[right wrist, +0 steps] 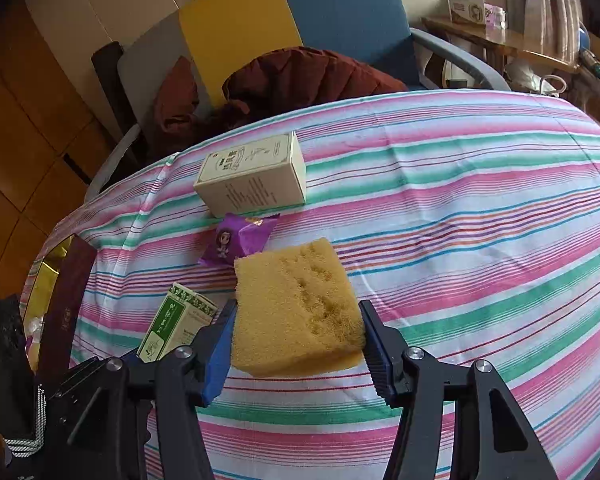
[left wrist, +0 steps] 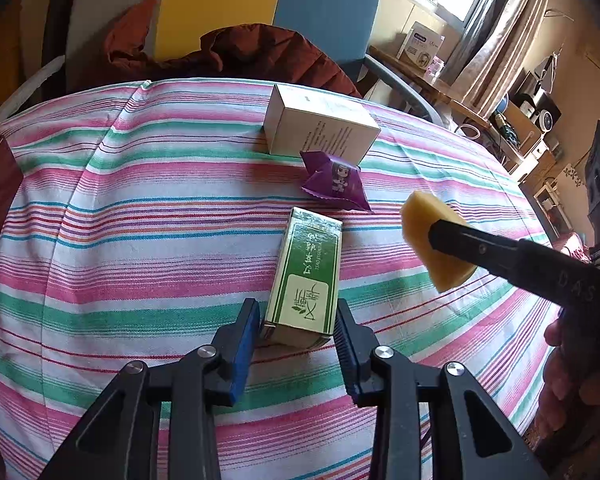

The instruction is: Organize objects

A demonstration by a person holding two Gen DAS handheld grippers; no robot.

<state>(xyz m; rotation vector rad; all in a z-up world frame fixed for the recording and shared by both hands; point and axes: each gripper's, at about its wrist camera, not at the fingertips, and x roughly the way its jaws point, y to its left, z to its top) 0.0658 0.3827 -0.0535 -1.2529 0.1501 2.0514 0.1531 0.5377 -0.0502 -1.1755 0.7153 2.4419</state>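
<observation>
A green box point(left wrist: 306, 276) lies on the striped tablecloth point(left wrist: 140, 220). My left gripper point(left wrist: 296, 328) has its fingers on both sides of the box's near end, shut on it. The box also shows in the right wrist view point(right wrist: 172, 320). My right gripper point(right wrist: 296, 328) is shut on a yellow sponge point(right wrist: 294, 304) and holds it above the cloth; the sponge also shows in the left wrist view point(left wrist: 428, 236). A purple snack packet point(left wrist: 336, 182) lies beyond the green box, and a cream box point(left wrist: 320, 124) lies behind it.
A chair with a dark red jacket point(left wrist: 252, 52) stands behind the table. A dark red case point(right wrist: 66, 300) sits at the table's left edge. Shelves with clutter point(left wrist: 532, 128) stand to the right.
</observation>
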